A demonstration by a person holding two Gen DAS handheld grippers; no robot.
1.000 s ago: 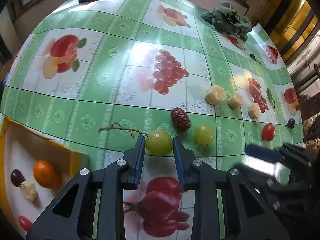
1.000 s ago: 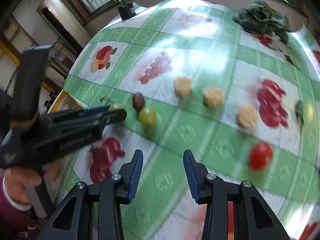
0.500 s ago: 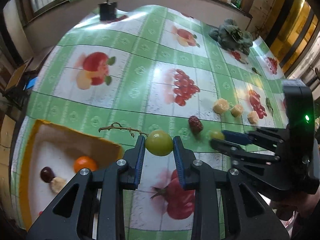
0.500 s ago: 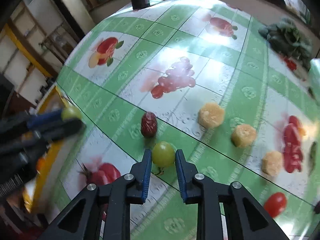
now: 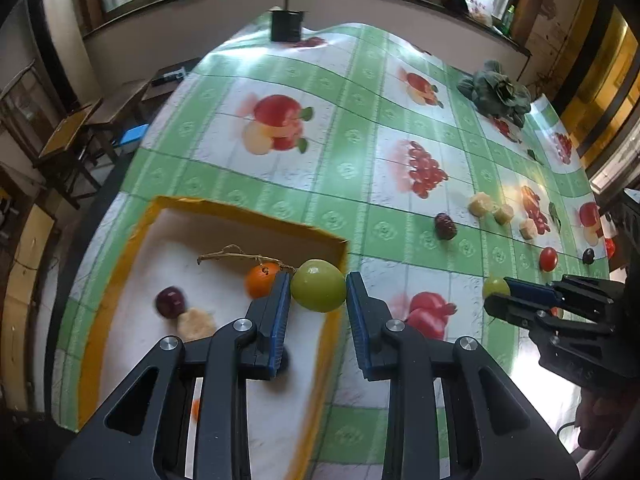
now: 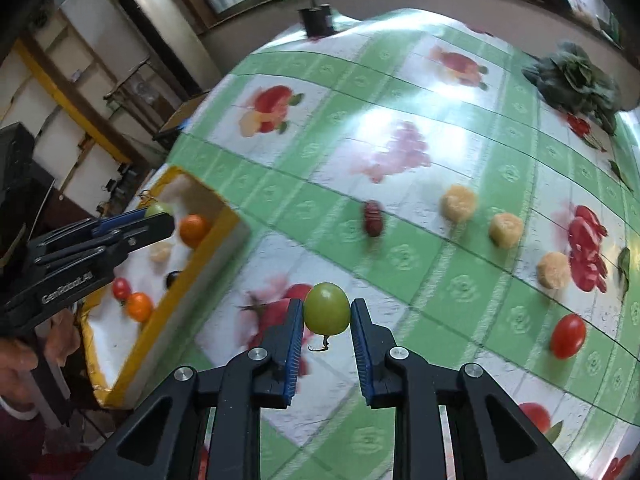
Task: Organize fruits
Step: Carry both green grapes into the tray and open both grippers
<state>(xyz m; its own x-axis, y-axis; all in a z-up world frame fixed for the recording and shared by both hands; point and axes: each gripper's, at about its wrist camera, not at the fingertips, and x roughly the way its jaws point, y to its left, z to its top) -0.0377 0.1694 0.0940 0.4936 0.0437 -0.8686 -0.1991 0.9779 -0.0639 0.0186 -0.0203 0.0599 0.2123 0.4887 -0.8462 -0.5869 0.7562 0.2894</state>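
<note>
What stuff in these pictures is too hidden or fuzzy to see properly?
- Yellow box, left wrist view: its near end is hidden by the left gripper.
- Small dark fruit, left wrist view: too small to name.
- Dark red fruit, right wrist view: blurred.
- Box contents, right wrist view: partly hidden behind the left gripper.

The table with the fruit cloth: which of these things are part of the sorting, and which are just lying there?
Part of the job:
- round green fruit with a dry twig in the left gripper
- second round green fruit in the right gripper
- yellow-rimmed cardboard tray
- small red tomato
- dark red wrinkled date

Just lying about:
- bunch of dark leafy greens
- black block at the far edge
</note>
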